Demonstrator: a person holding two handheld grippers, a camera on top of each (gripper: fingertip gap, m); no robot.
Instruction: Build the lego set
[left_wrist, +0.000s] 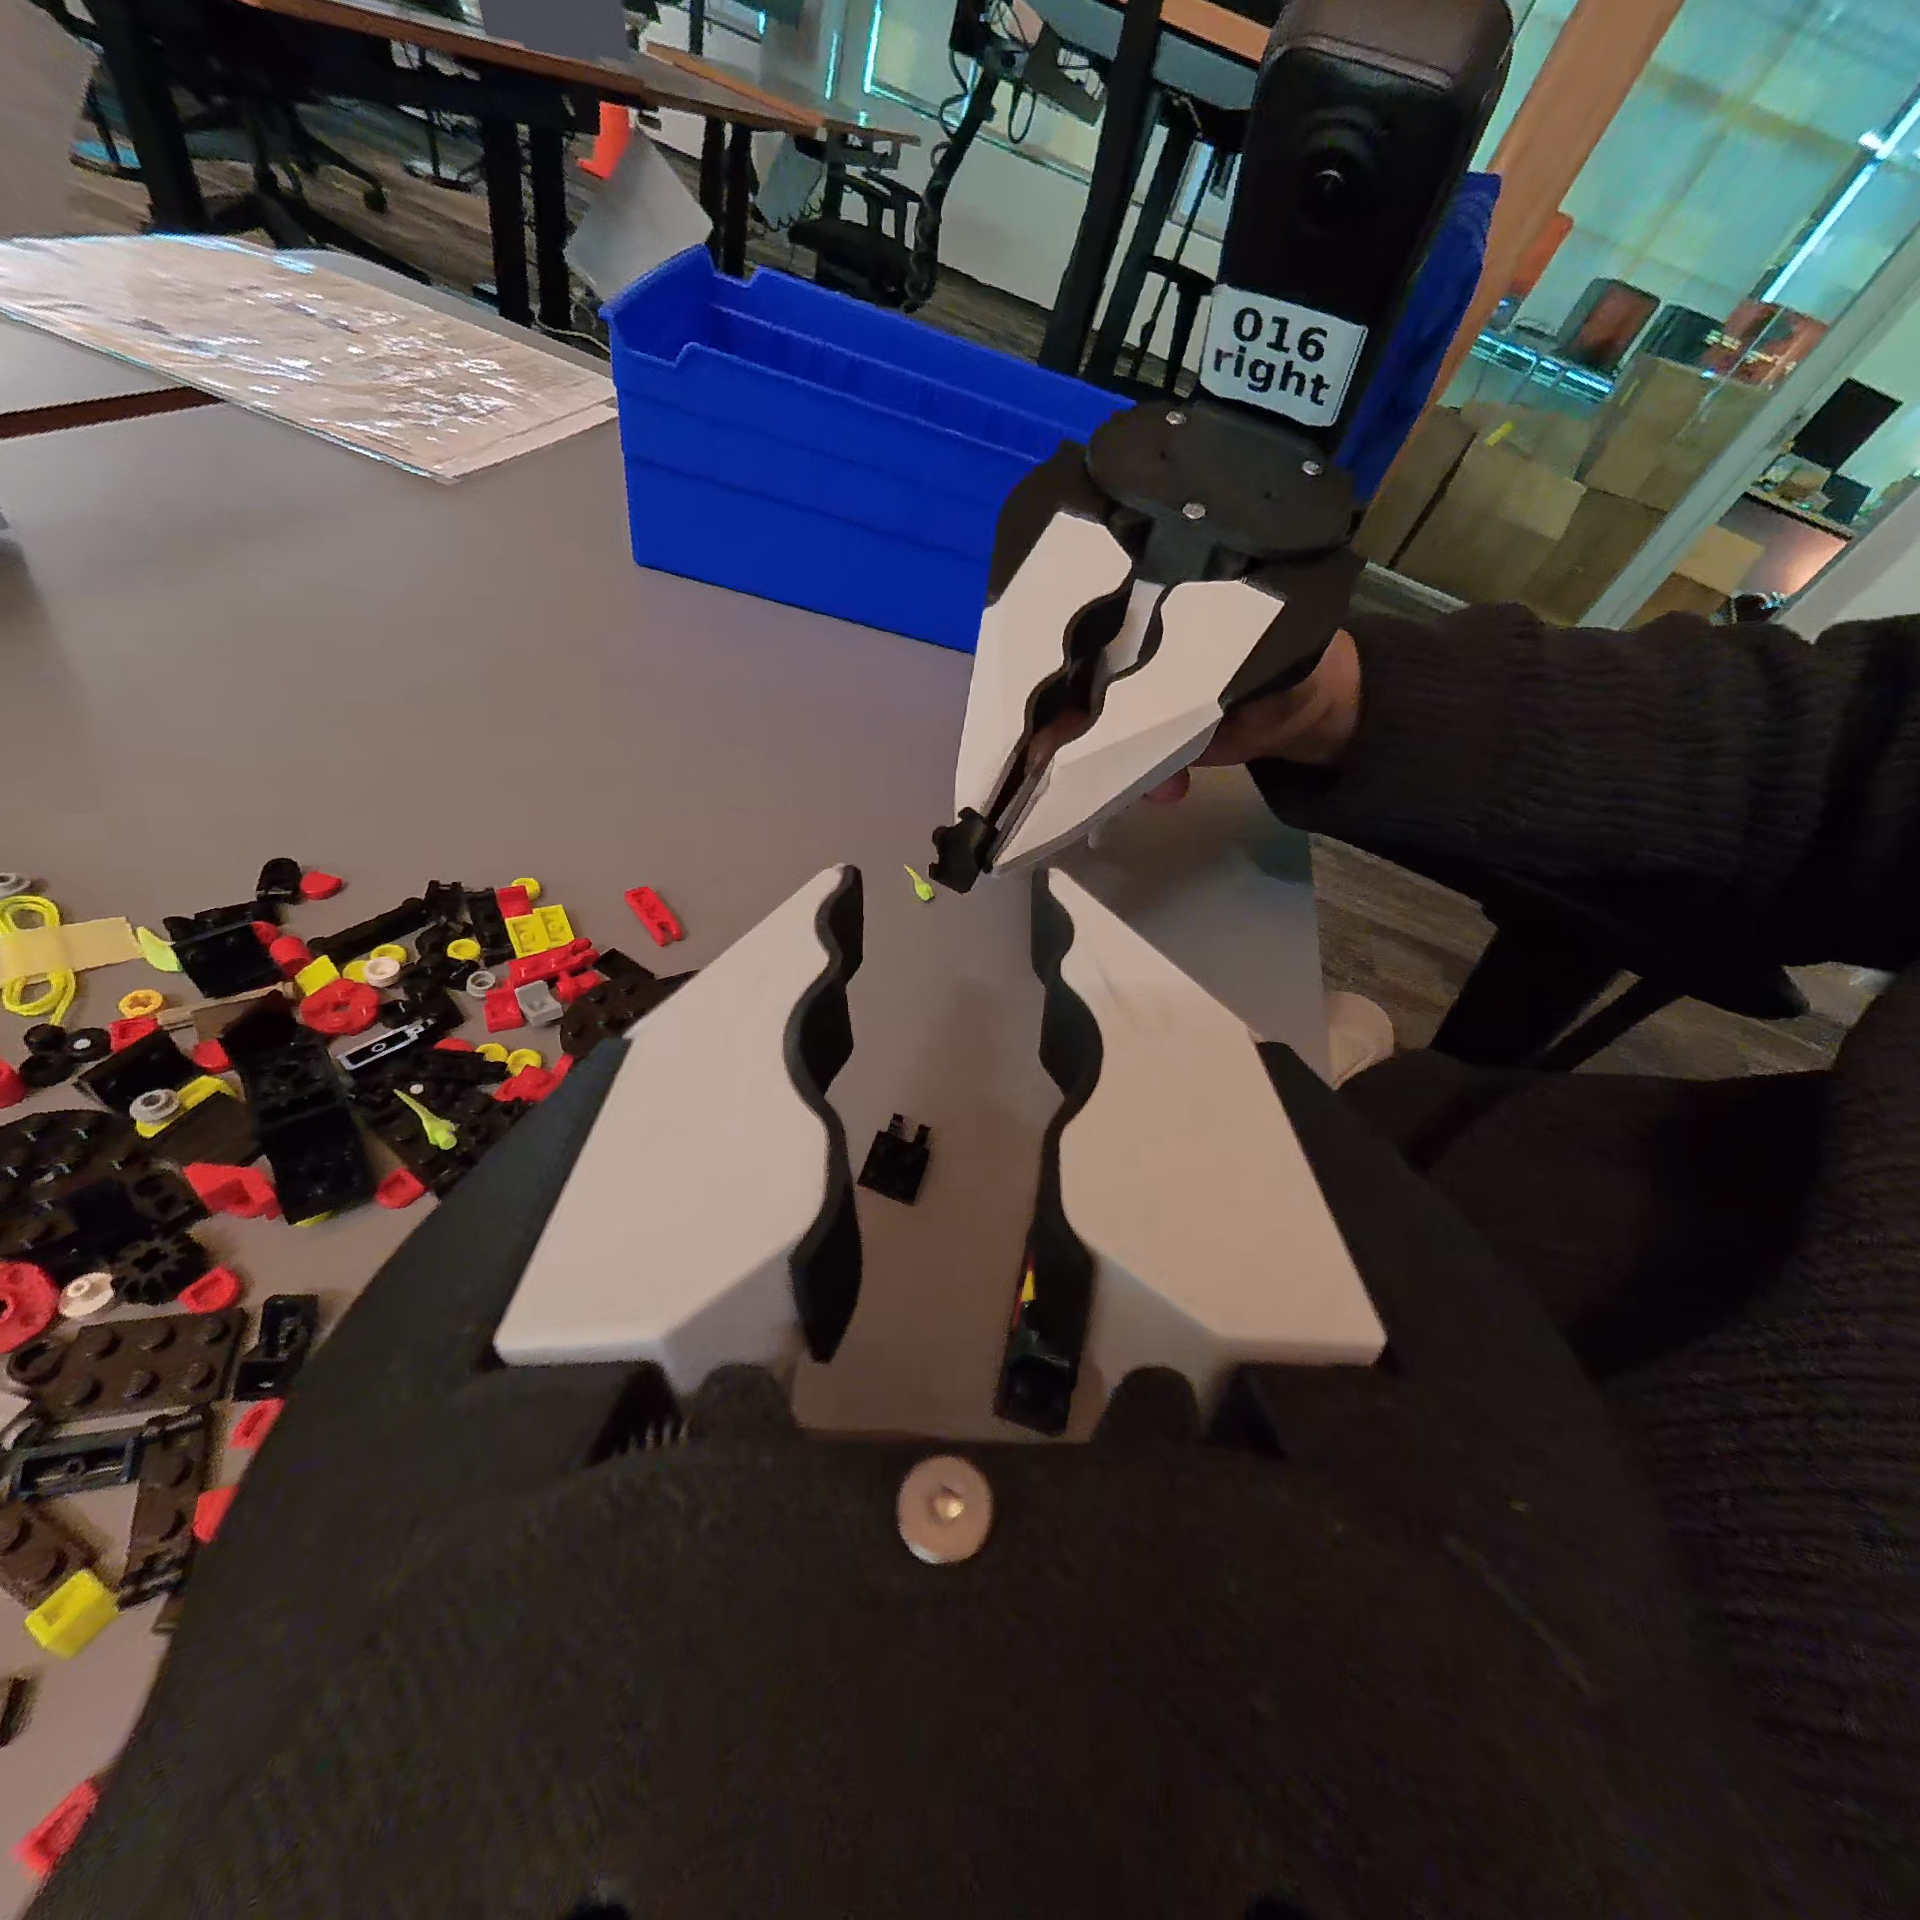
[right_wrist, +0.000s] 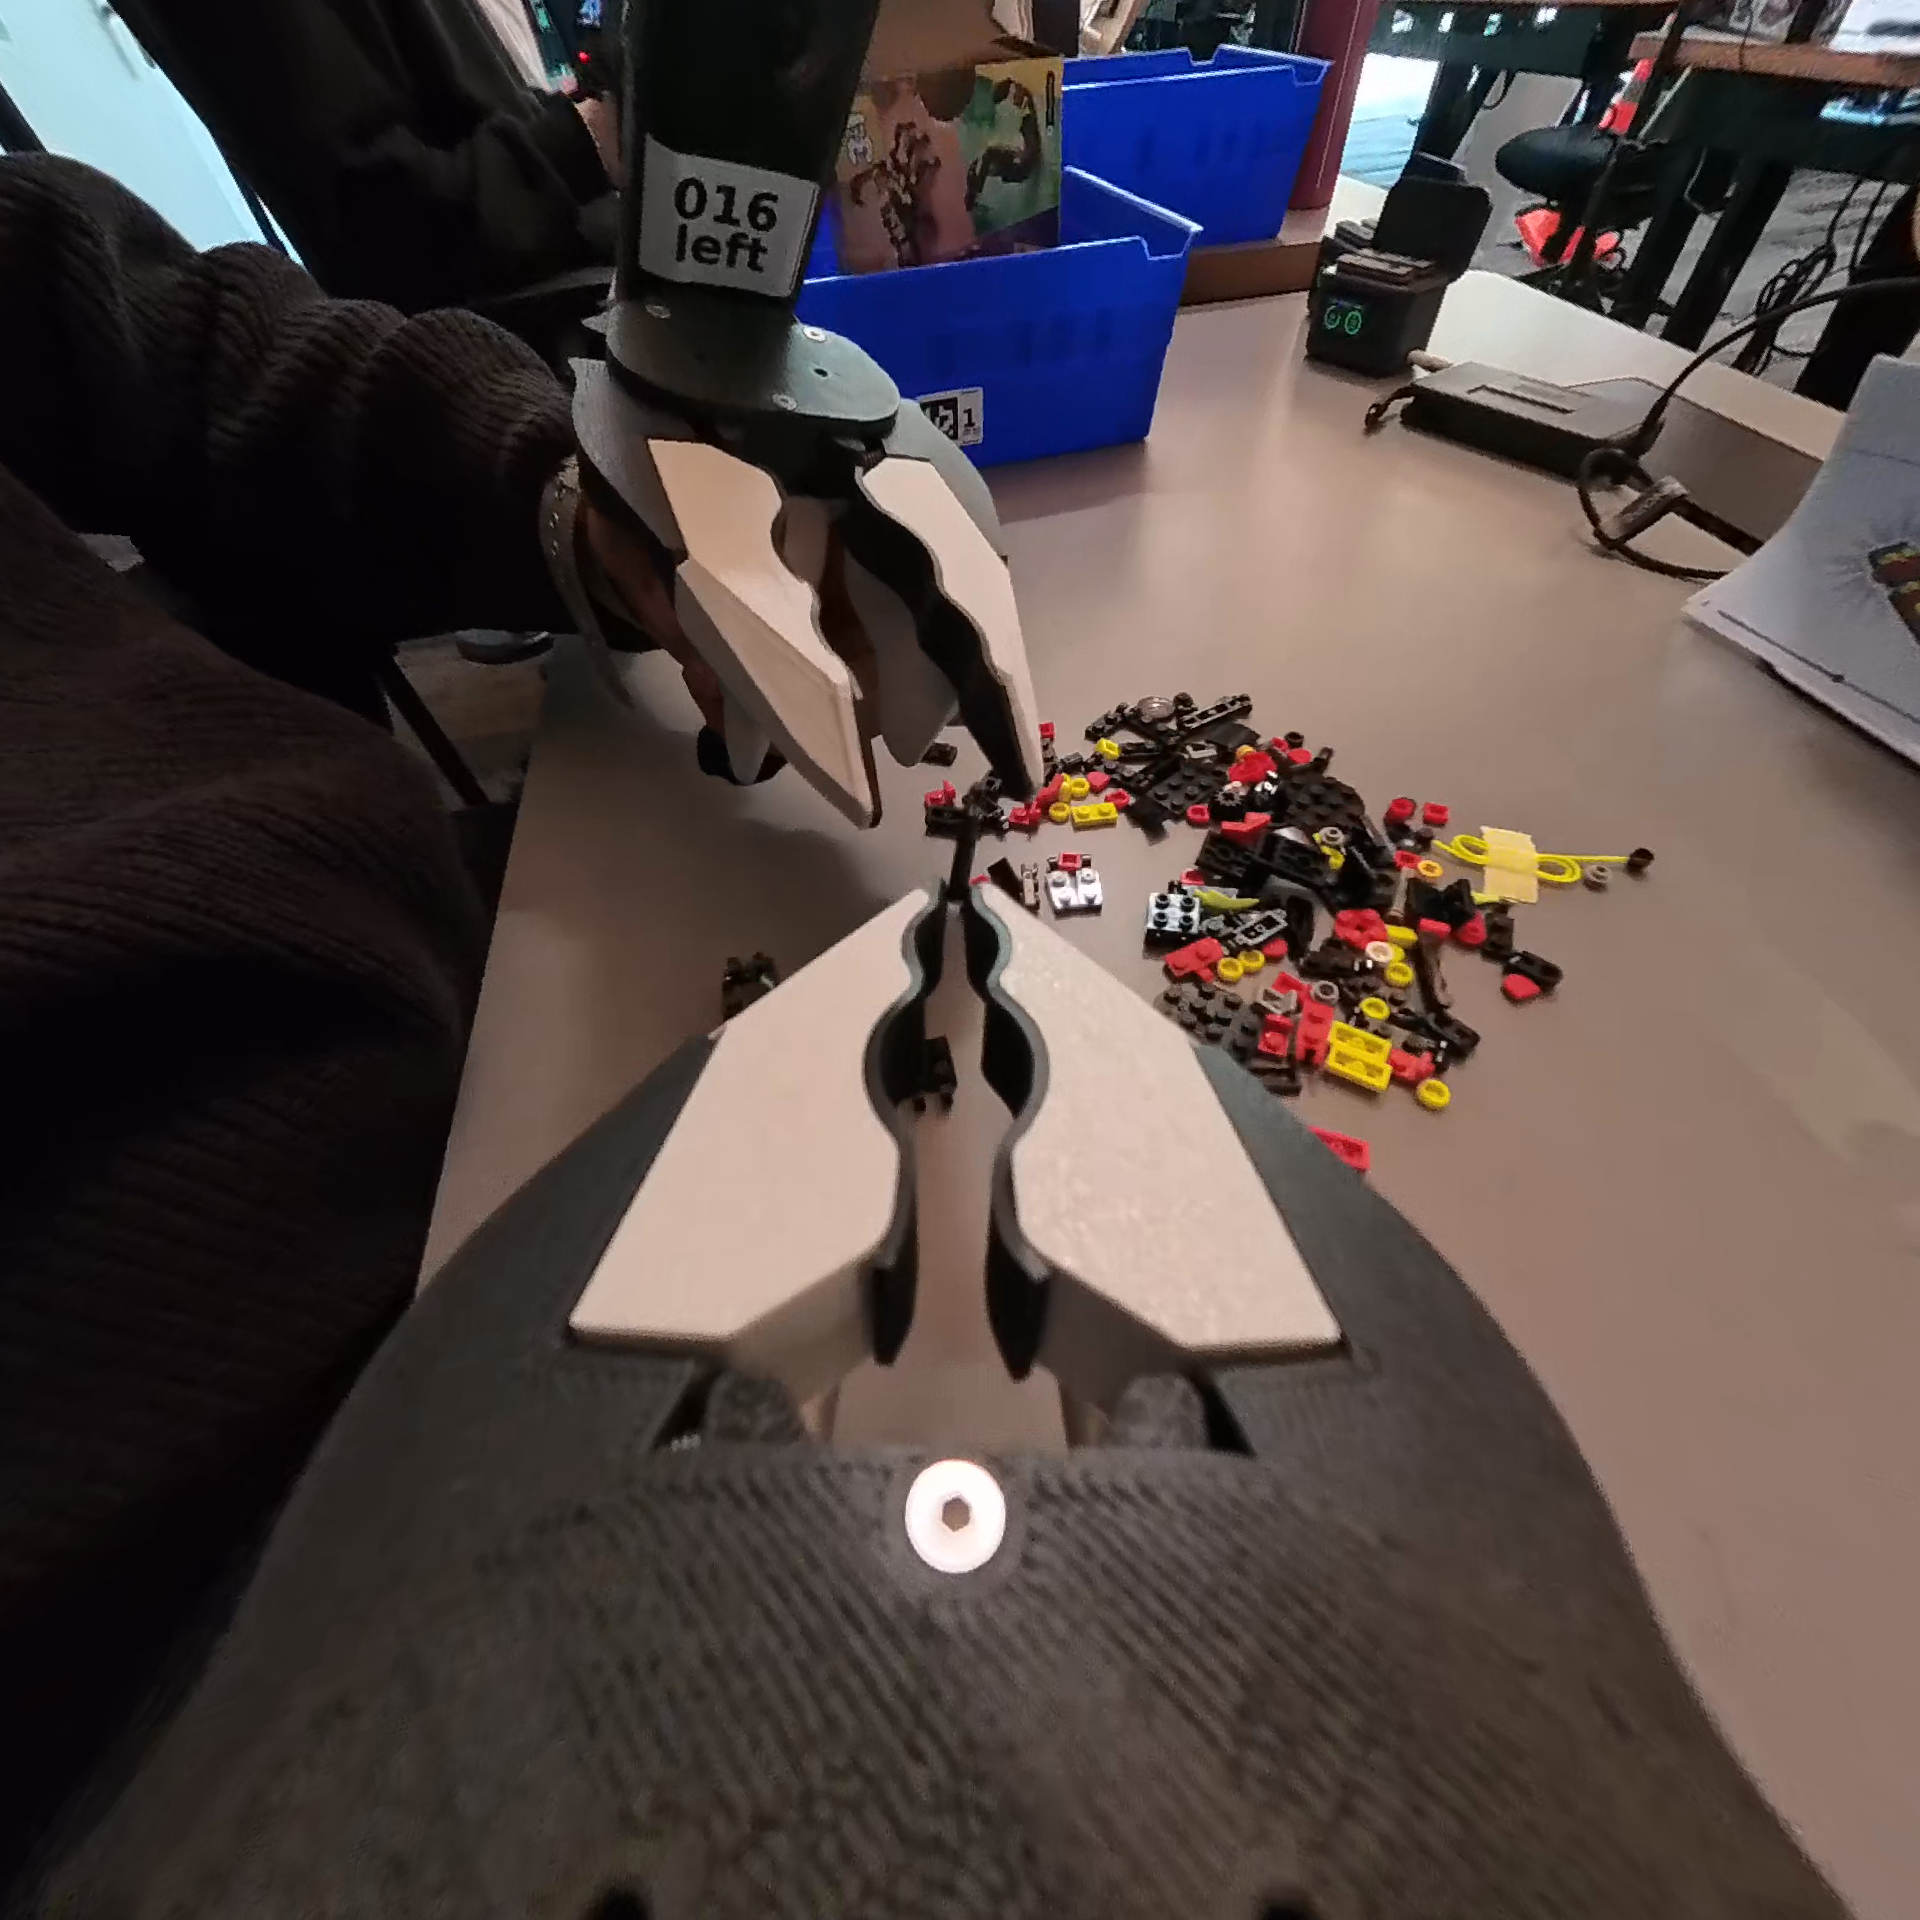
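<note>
Black small piece (left_wrist: 958, 852) pinched in right gripper (left_wrist: 987, 847) — angled down, left gripper (left_wrist: 945, 883) fingers apart — hovering above table (left_wrist: 416, 675).

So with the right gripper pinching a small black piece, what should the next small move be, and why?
Probably lower the left gripper and close it on the small black clip piece lying on the table between its open jaws. The right gripper already holds a black piece just ahead, seemingly waiting for a mate.

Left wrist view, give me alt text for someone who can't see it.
The right gripper pinches a small black Lego piece above the grey table, ahead of the open left gripper. Loose Lego pieces lie left.
</note>
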